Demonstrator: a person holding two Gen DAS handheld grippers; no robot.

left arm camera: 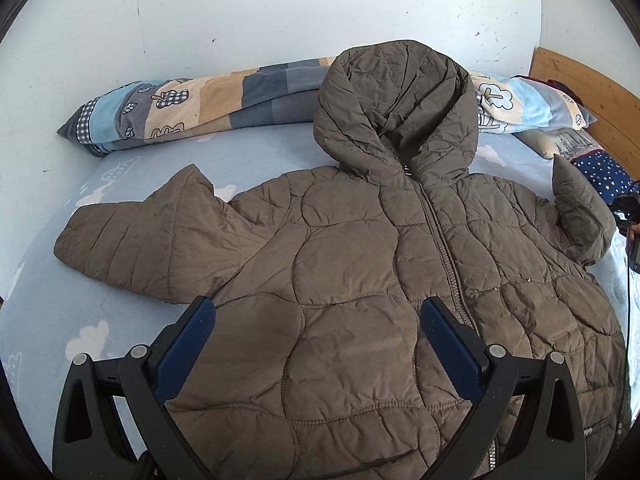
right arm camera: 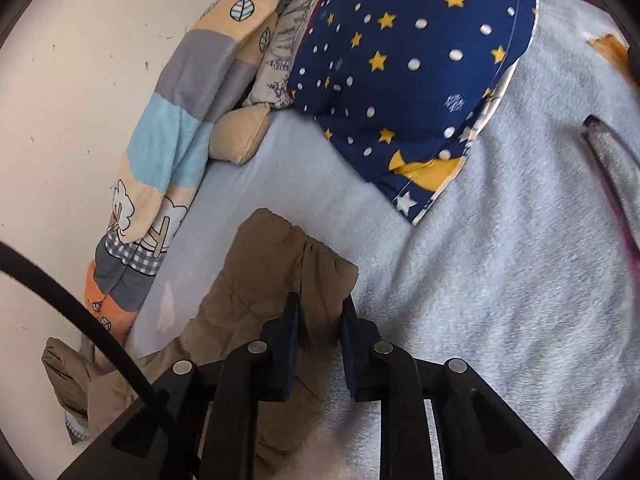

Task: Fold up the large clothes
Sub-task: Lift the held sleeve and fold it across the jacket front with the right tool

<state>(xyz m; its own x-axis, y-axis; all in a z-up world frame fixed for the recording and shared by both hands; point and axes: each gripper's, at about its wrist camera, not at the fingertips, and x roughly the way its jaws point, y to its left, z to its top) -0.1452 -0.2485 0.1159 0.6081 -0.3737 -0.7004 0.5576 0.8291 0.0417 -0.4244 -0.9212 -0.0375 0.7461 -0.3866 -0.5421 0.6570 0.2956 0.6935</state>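
Quilted brown jacket (left arm camera: 360,280) lying spread, zipped front up, across the bed (left arm camera: 120,168).
Left tongs (left arm camera: 316,320) are hovering wide open above its front; right tongs (right arm camera: 318,312) are pinching the sleeve cuff (right arm camera: 280,256) near the star-print pillow (right arm camera: 400,60) at the headboard end.

Patchwork blanket (left arm camera: 224,96) – rolled by wall, starry pillow (right arm camera: 404,64), blue bedsheet (right arm camera: 500,300)

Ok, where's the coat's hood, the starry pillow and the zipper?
hood (left arm camera: 400,104), left wrist view, middle of its quilted back
starry pillow (right arm camera: 404,64), right wrist view, blue middle
zipper (left arm camera: 442,240), left wrist view, halfway down the teeth
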